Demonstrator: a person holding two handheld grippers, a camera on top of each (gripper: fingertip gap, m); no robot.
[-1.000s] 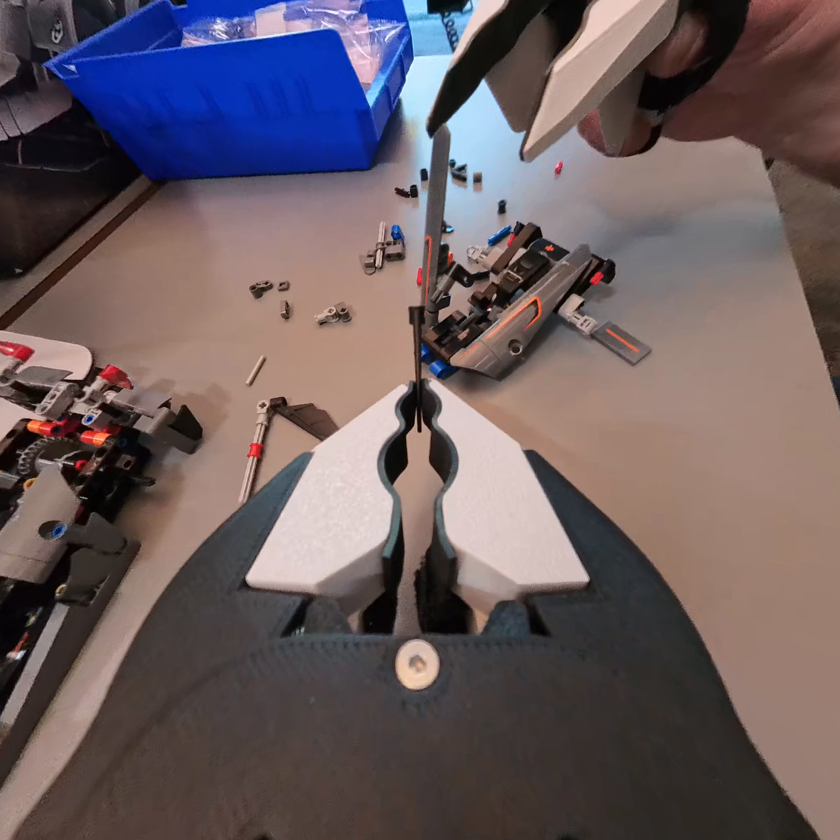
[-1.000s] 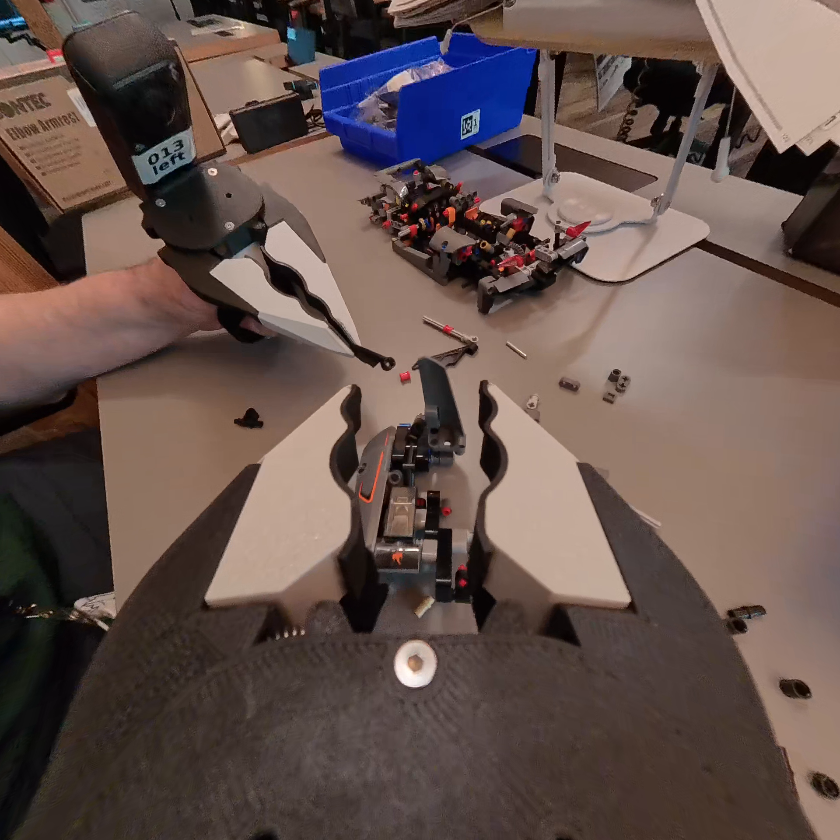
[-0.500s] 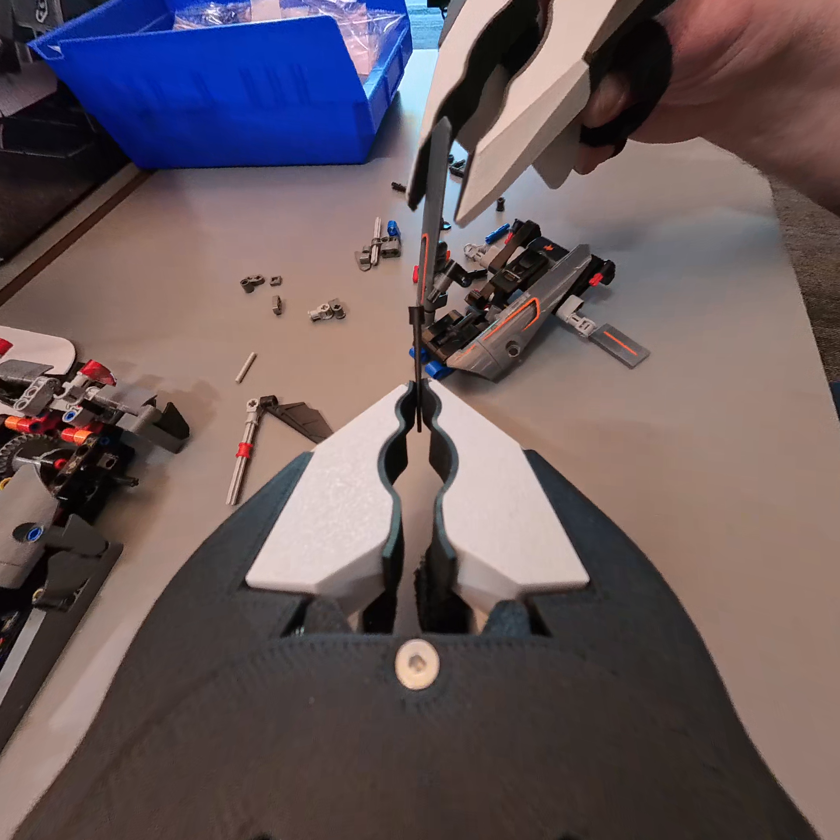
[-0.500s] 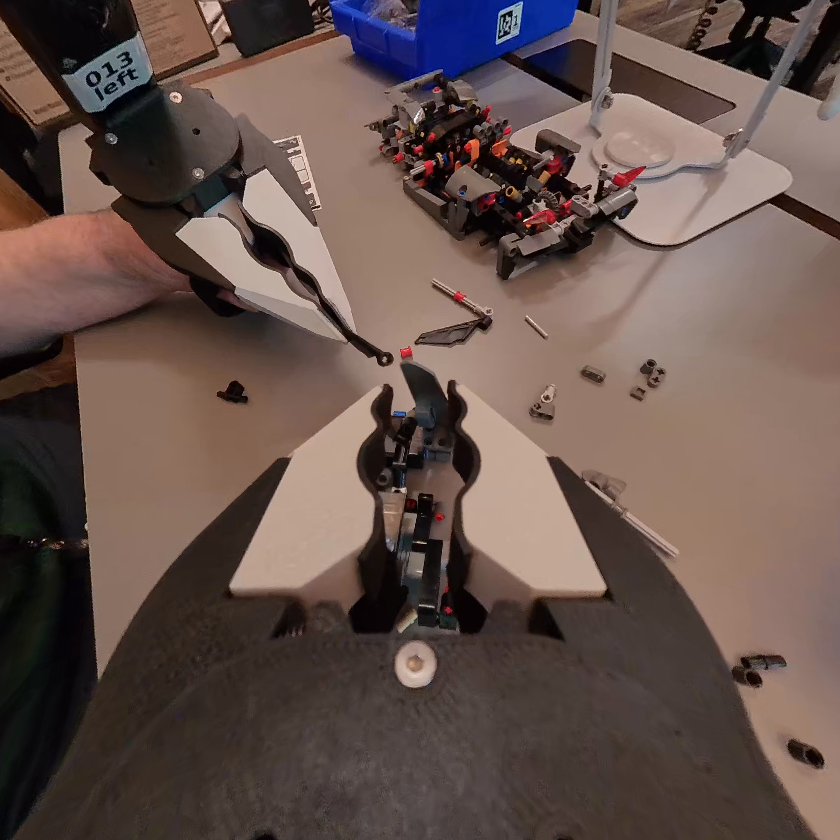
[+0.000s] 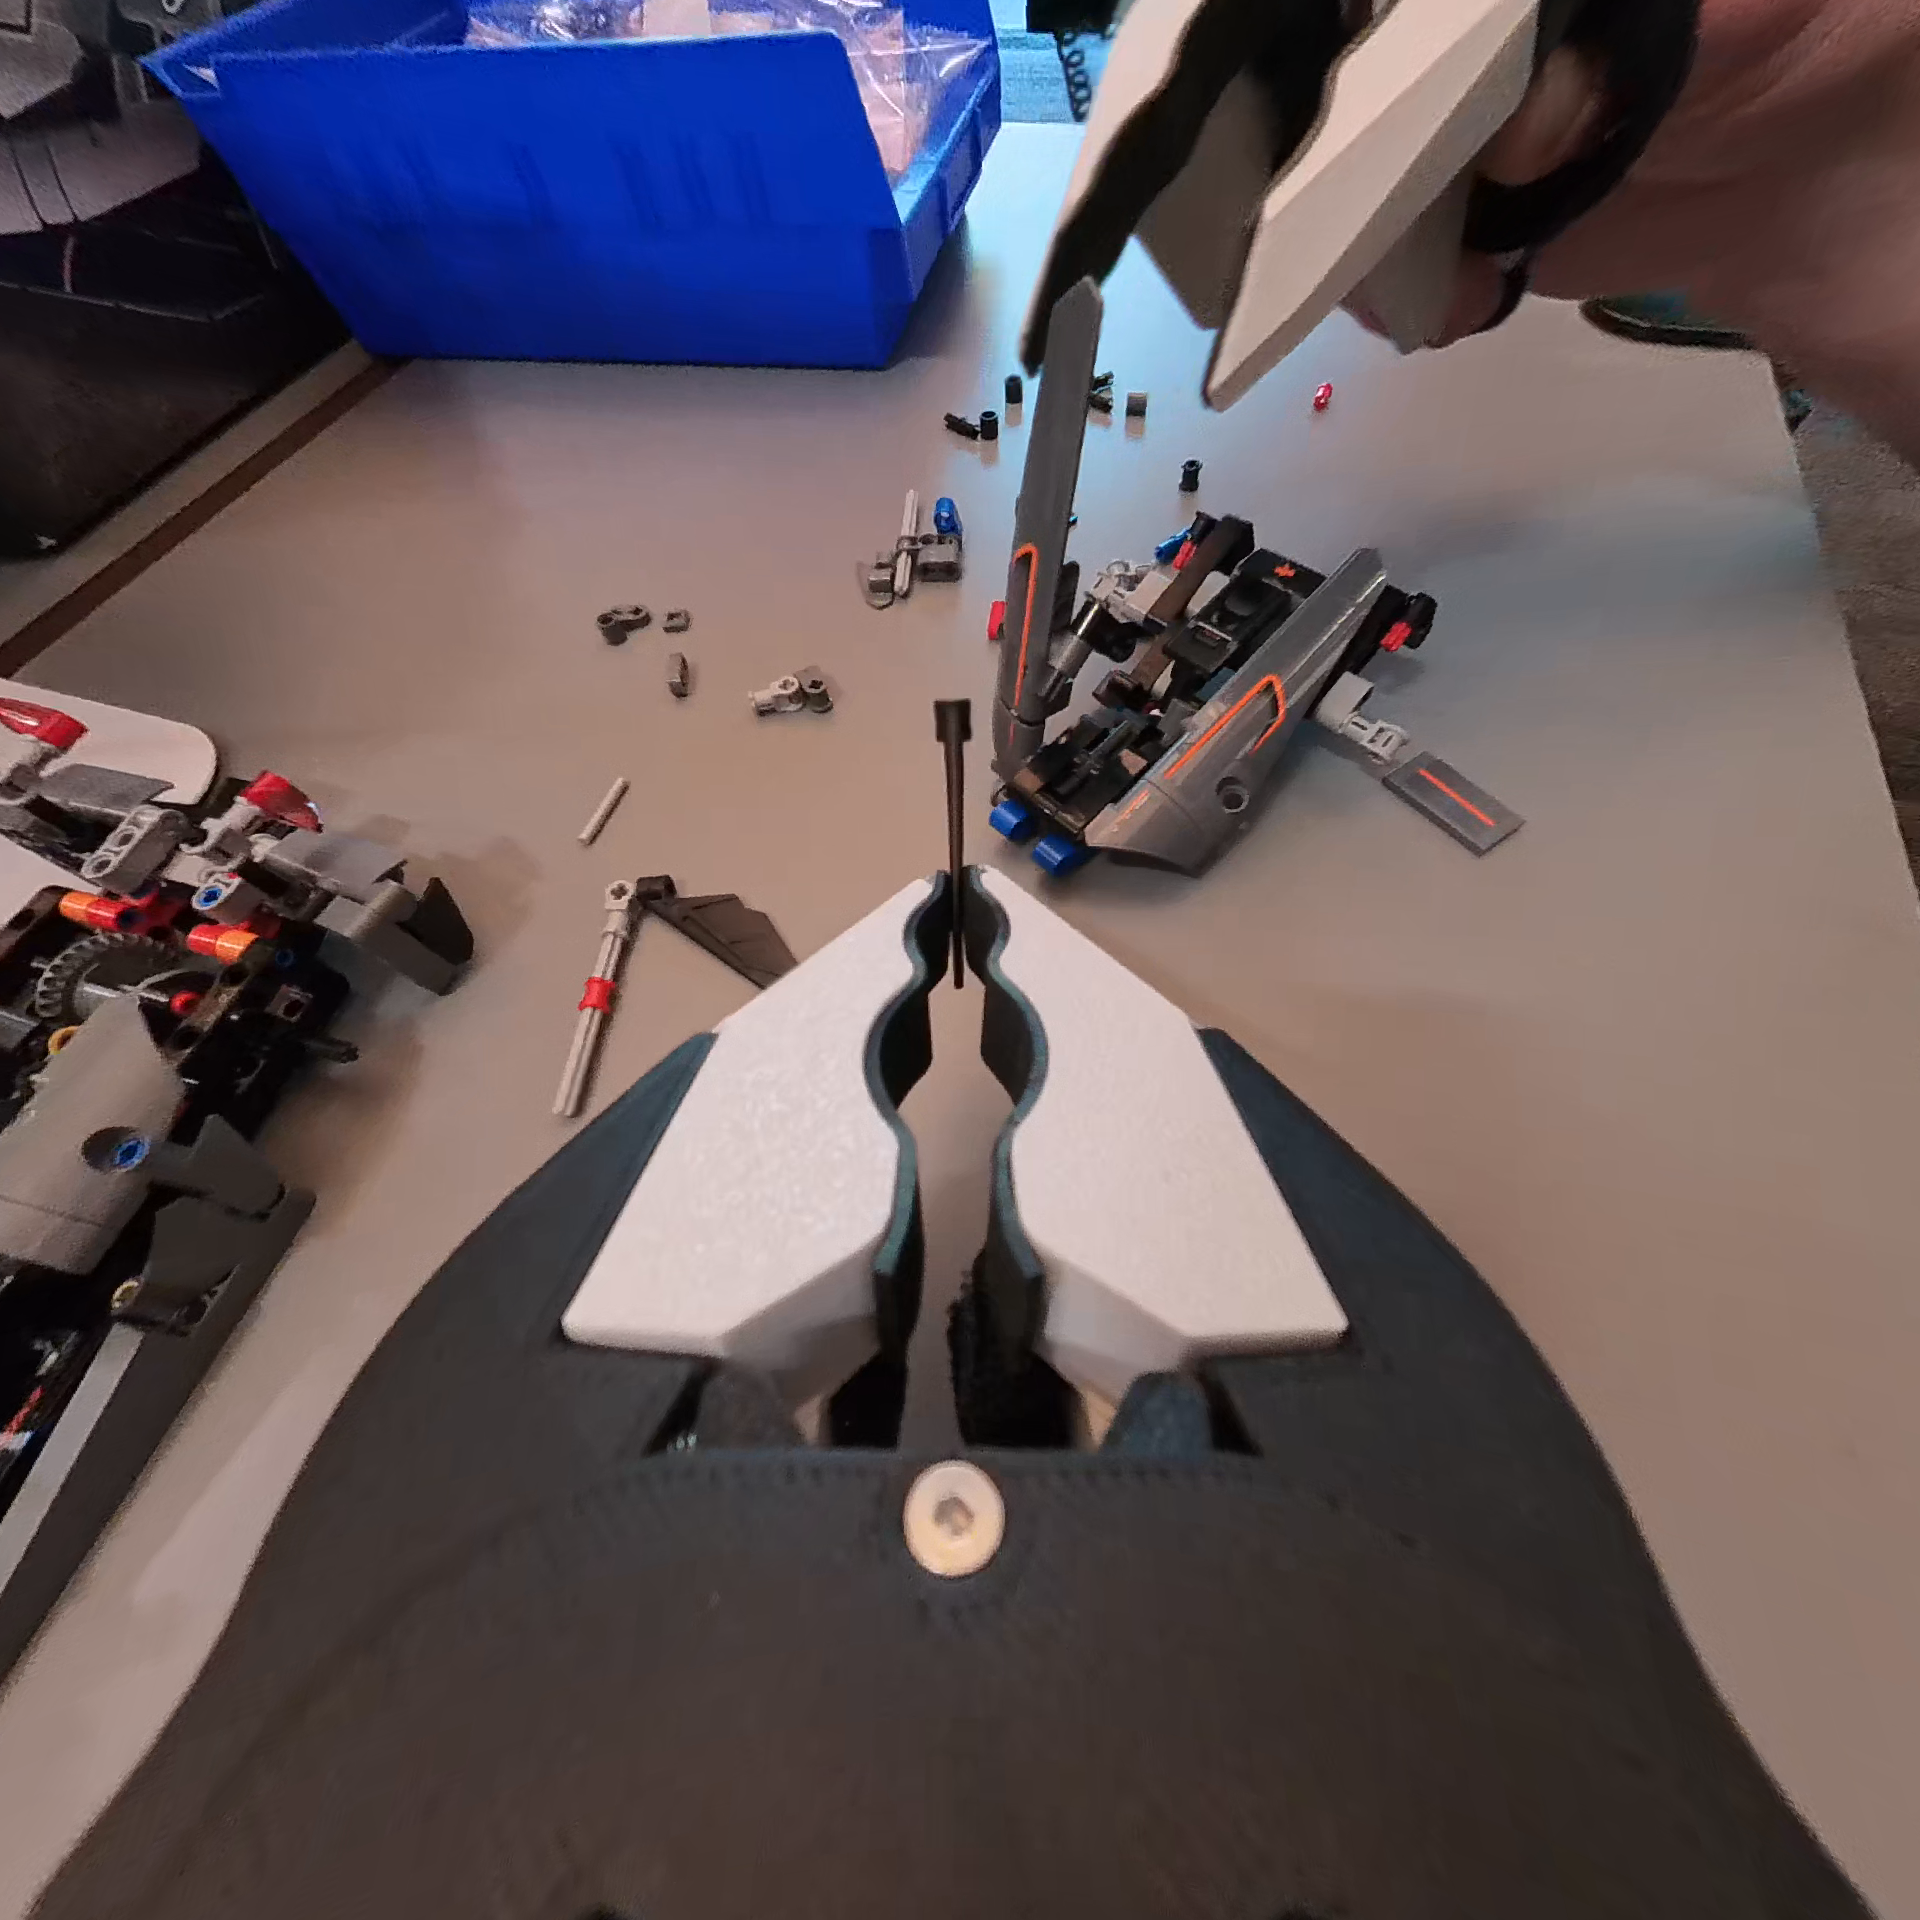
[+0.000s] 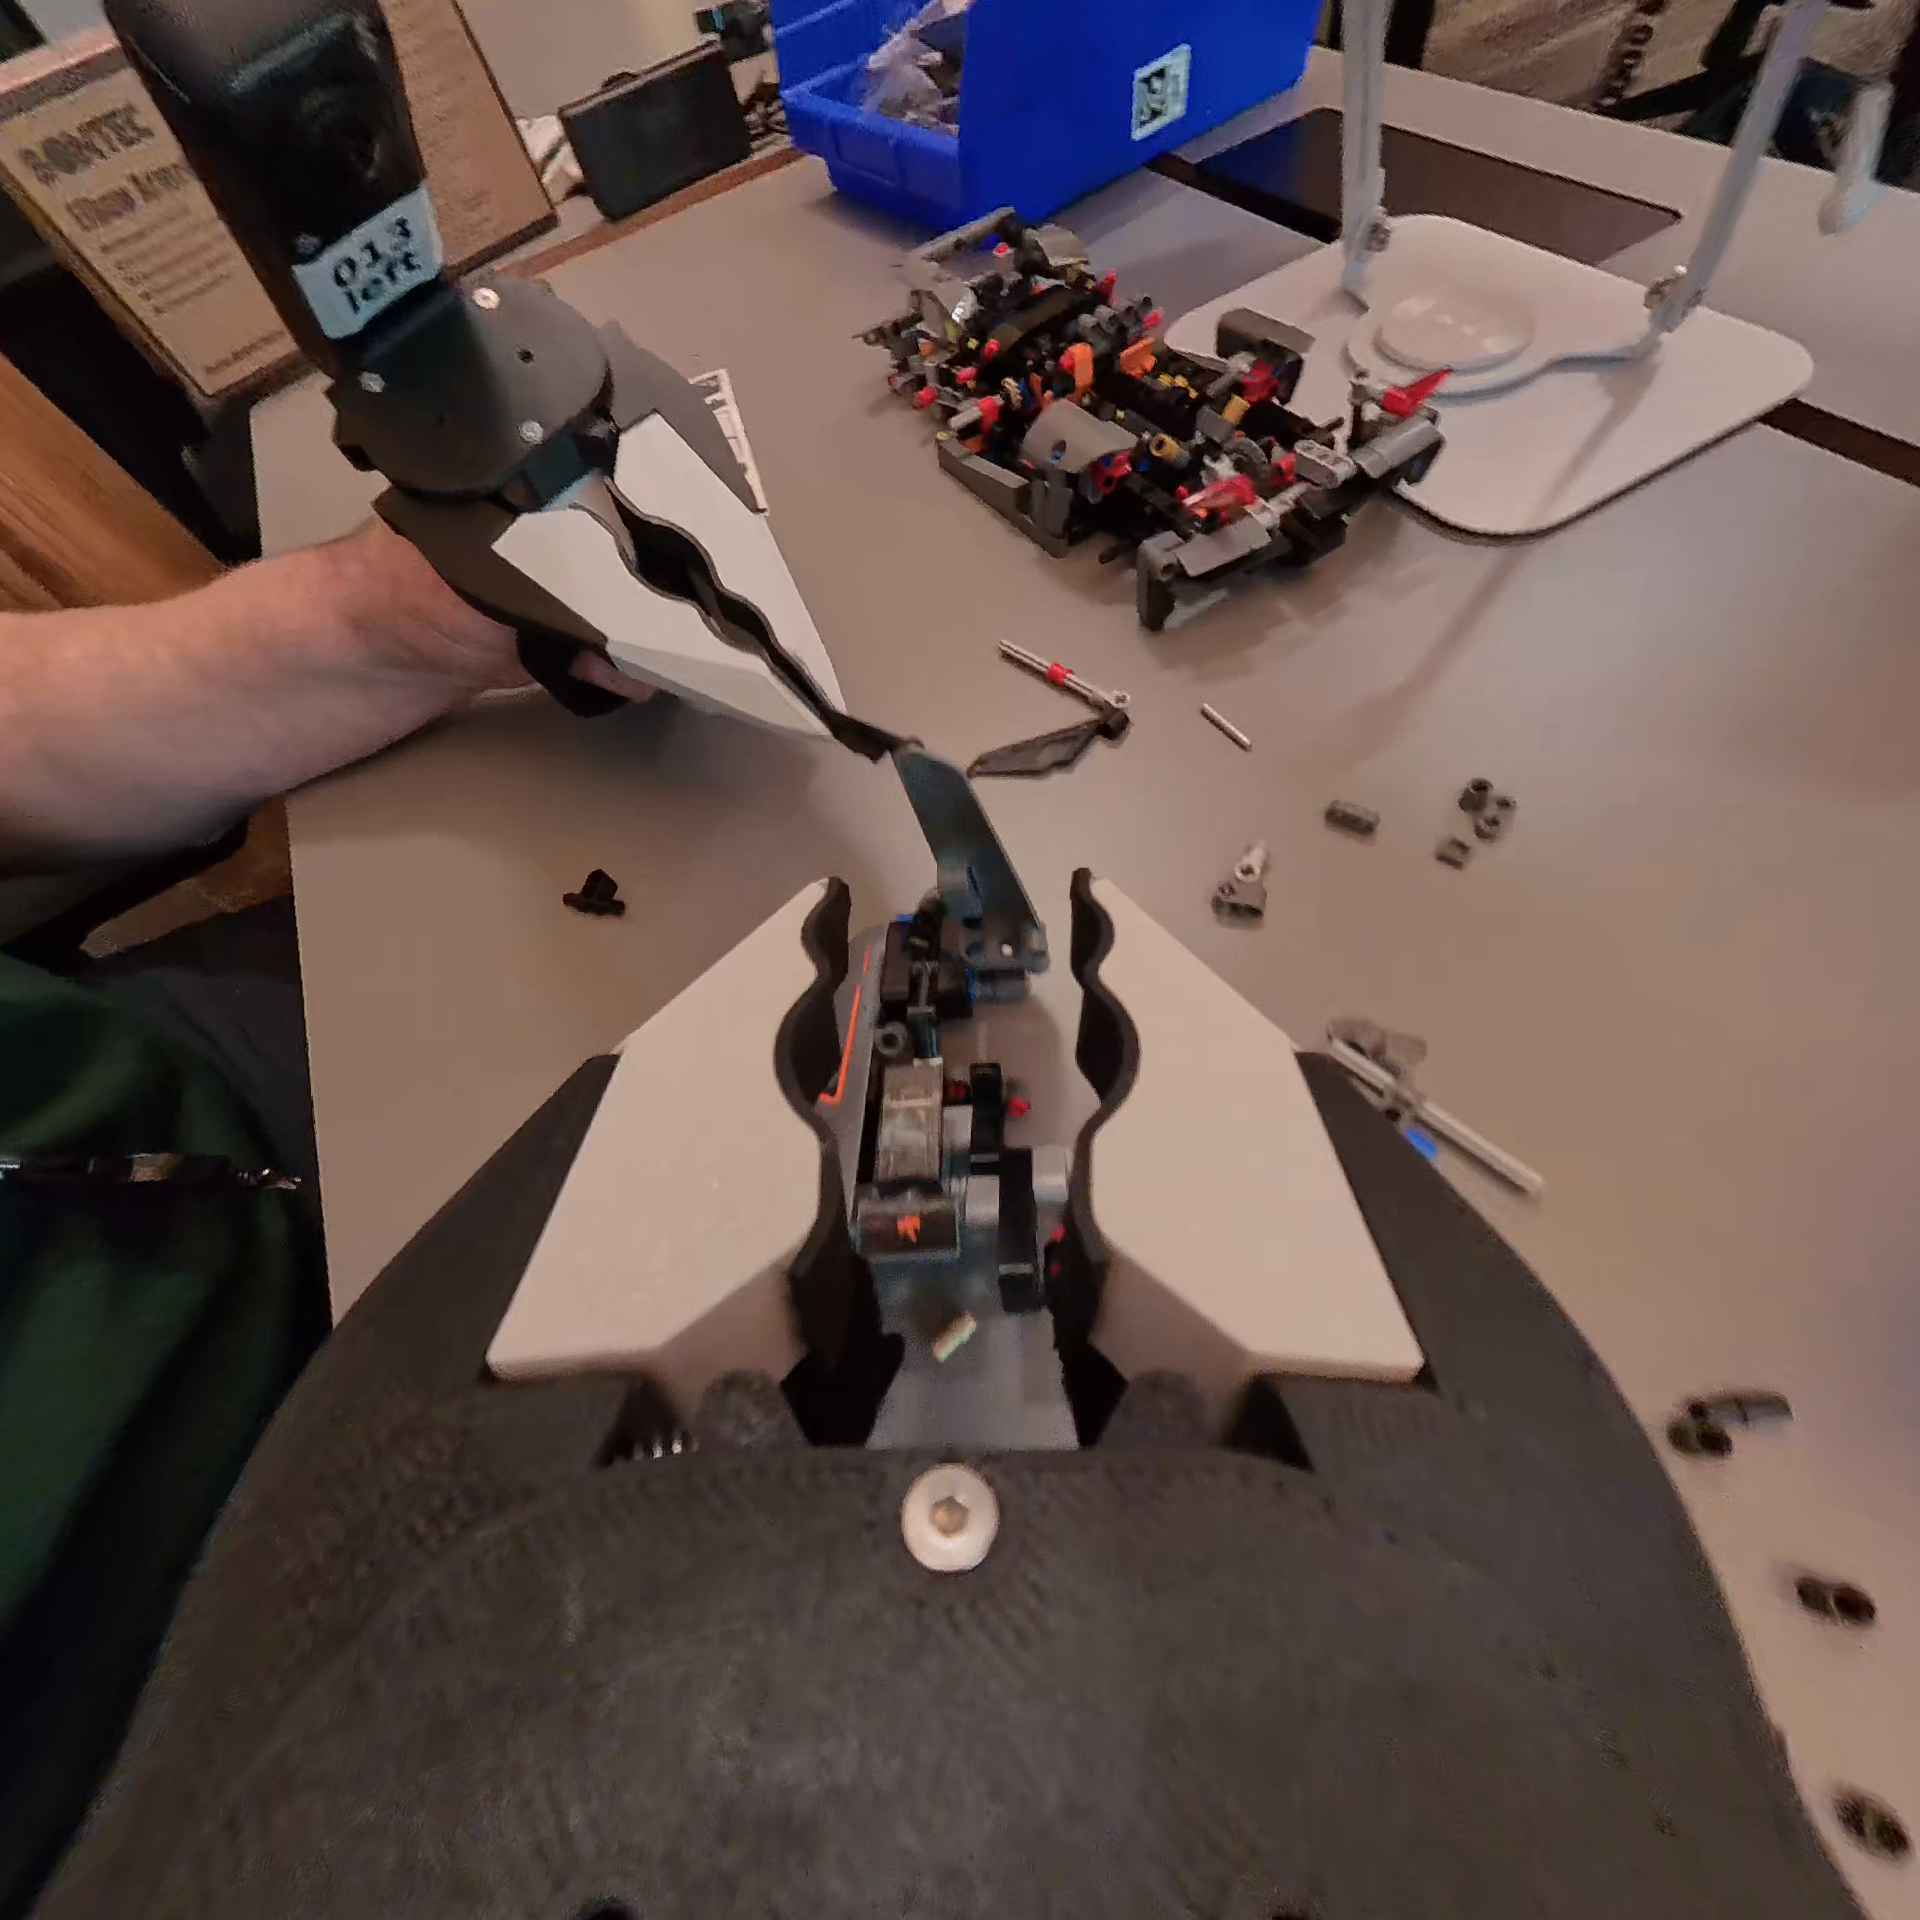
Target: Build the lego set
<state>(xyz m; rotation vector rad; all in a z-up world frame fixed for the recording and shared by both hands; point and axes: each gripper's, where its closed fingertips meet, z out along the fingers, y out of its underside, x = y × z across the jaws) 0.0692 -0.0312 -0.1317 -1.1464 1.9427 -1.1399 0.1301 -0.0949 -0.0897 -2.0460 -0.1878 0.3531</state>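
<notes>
Since half a second ago the right gripper [image 6: 951, 894] has spread its jaws wide and pulled up from the small grey model [image 5: 1195, 717], whose raised panel [image 5: 1049, 499] now stands free with its tip just below the fingertips. In the right wrist view the model lies on the tabletop [image 6: 1558, 831] beneath and between the released jaws, touching neither. The left gripper [image 5: 954, 883] is clenched on a thin black axle [image 5: 953, 821] that sticks out past its fingertips; the axle's head is near the foot of the raised panel but apart from it. Only the right wrist view shows the axle tip meeting the panel's top edge, along with the large chassis build [image 6: 1143, 426] whole and a white lamp base [image 6: 1558, 395]. Only the left wrist view shows the model's orange-striped side, its blue pins [image 5: 1029, 836] and the blue bin [image 5: 582, 197] holding clear bags.
</notes>
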